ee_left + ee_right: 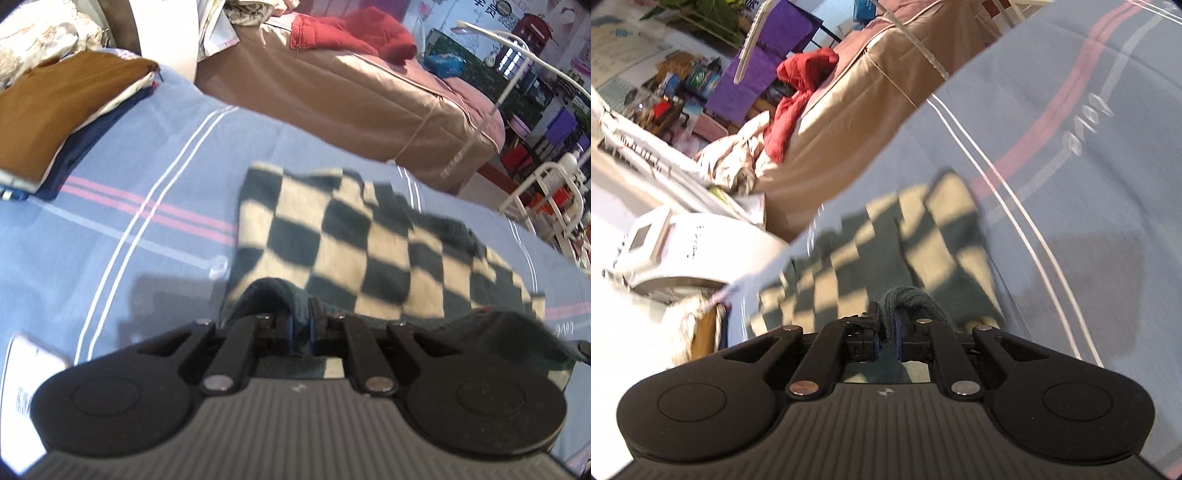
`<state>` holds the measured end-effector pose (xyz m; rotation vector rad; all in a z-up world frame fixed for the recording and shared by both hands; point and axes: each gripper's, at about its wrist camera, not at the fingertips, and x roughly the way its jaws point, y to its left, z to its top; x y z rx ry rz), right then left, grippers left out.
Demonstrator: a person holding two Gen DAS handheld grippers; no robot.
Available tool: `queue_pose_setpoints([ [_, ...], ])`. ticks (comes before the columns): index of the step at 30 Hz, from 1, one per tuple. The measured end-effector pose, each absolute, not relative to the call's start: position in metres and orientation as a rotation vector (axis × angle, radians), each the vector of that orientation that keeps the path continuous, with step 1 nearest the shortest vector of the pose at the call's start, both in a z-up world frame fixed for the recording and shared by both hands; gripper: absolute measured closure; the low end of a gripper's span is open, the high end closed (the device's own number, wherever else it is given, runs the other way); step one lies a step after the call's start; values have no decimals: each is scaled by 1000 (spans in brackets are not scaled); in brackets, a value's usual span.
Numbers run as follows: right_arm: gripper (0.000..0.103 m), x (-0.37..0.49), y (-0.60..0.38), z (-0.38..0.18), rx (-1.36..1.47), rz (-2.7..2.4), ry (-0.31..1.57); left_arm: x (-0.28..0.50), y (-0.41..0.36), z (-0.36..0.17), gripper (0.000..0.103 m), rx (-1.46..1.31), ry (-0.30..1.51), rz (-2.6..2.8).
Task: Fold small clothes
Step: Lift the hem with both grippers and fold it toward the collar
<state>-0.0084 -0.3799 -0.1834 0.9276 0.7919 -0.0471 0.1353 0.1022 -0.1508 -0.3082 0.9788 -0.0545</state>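
A dark green and cream checkered knit garment (343, 243) lies on the blue striped bedsheet (147, 192). My left gripper (300, 325) is shut on the garment's near dark edge, which bunches up between the fingers. In the right wrist view the same checkered garment (879, 251) looks blurred, and my right gripper (886, 328) is shut on a bunched dark green edge of it. Both grippers hold the cloth just above the sheet (1071, 147).
A stack of folded clothes with a brown one on top (62, 110) sits at the far left of the bed. A white phone-like item (29, 373) lies near left. A second bed with a tan cover (351, 99) and red clothing (354, 33) stands beyond.
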Motion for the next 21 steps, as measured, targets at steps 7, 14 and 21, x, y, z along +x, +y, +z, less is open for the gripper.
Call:
queue_pose_setpoints([
  [7, 90, 63, -396, -186, 864, -75, 784, 220, 91, -138, 96, -229, 928, -58],
  [14, 90, 100, -409, -193, 809, -115, 834, 270, 87, -153, 96, -191, 968, -45],
  [21, 89, 119, -410, -211, 771, -156, 880, 296, 77, -175, 95, -123, 1003, -29],
])
